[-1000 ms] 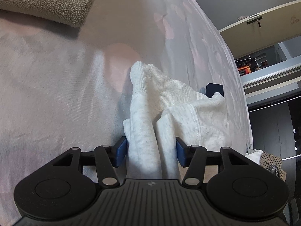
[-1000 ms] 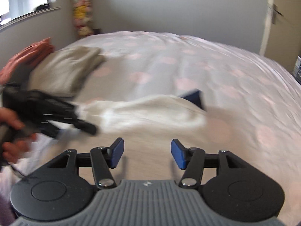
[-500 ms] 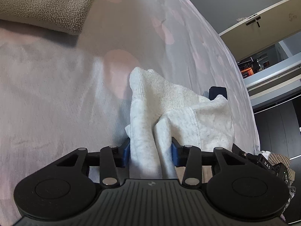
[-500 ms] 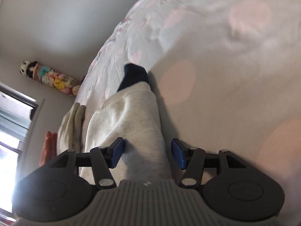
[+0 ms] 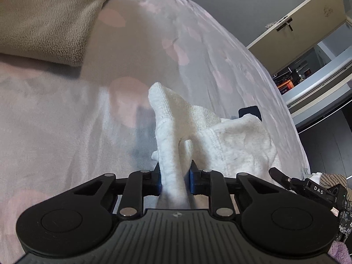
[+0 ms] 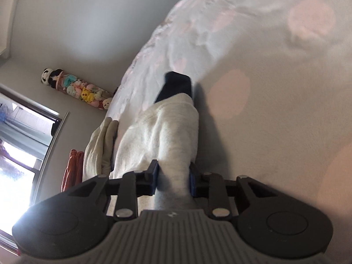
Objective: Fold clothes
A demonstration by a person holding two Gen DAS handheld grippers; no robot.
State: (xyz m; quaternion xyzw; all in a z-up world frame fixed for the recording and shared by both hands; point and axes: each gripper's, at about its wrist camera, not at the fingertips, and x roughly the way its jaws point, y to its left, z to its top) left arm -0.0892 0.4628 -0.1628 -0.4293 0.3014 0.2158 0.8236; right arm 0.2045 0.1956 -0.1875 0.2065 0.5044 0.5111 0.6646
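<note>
On the bedspread (image 5: 66, 121), both grippers (image 5: 175, 180) (image 6: 172, 181) have just closed, pinching the white garment (image 5: 231, 145).

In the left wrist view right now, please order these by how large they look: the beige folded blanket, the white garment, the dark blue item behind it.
1. beige folded blanket, partly cut off by the frame
2. white garment; it looks close in size to the blanket and lies nearer the camera, so this order is unsure
3. dark blue item, mostly hidden
</note>
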